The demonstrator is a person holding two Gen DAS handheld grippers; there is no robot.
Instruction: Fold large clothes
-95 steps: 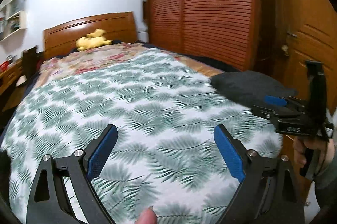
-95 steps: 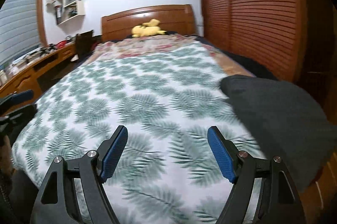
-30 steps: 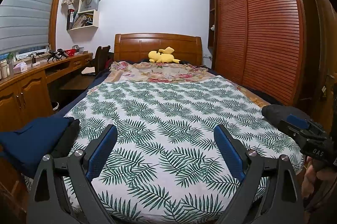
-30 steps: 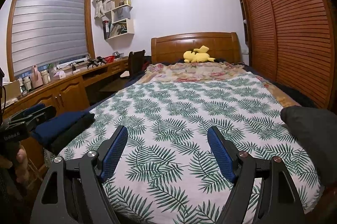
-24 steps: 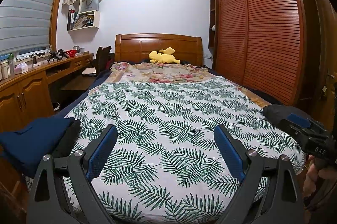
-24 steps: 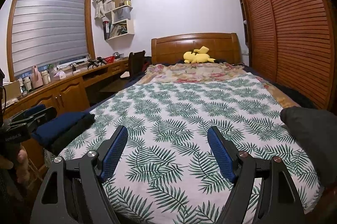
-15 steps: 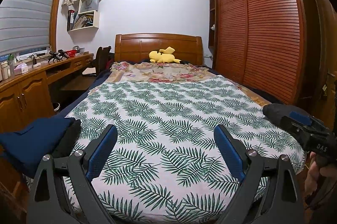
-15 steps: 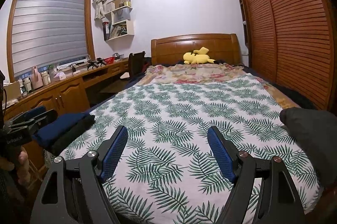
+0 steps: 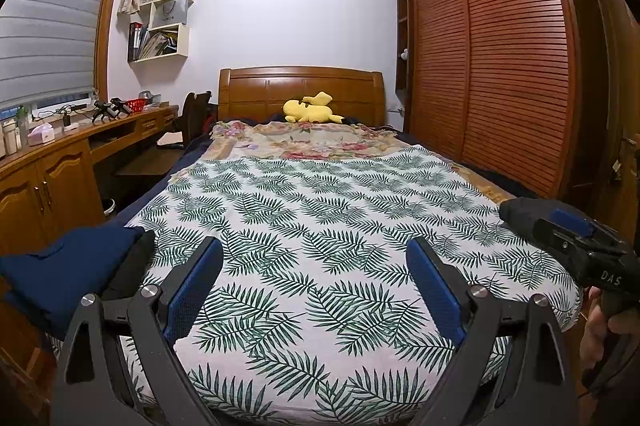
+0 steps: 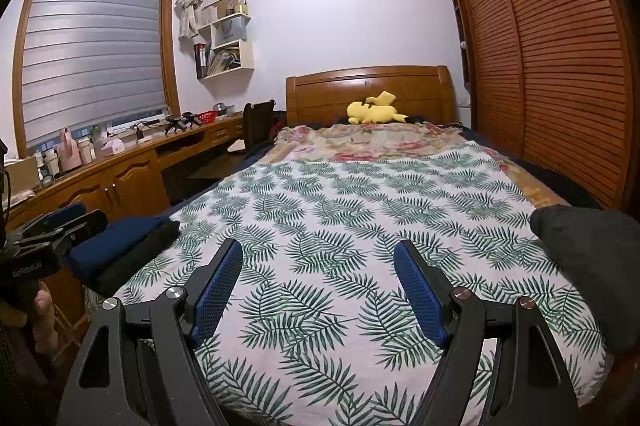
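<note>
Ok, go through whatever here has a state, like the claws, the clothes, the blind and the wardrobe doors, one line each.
left claw: open, empty
right claw: open, empty
navy garment: folded, stacked on a black one at the bed's left edge
dark grey garment: lying in a heap at the bed's right edge
window blind: lowered
wardrobe doors: shut

Left gripper (image 9: 314,266) wide open, nothing between blue pads (image 9: 192,292), aimed slightly below level. Right gripper (image 10: 318,268) likewise wide open and empty, same slight downward tilt. Each shows at the edge of the other's view, gripped by a hand (image 10: 42,318) from below; fingers of right hand (image 9: 600,326) partly visible.
</note>
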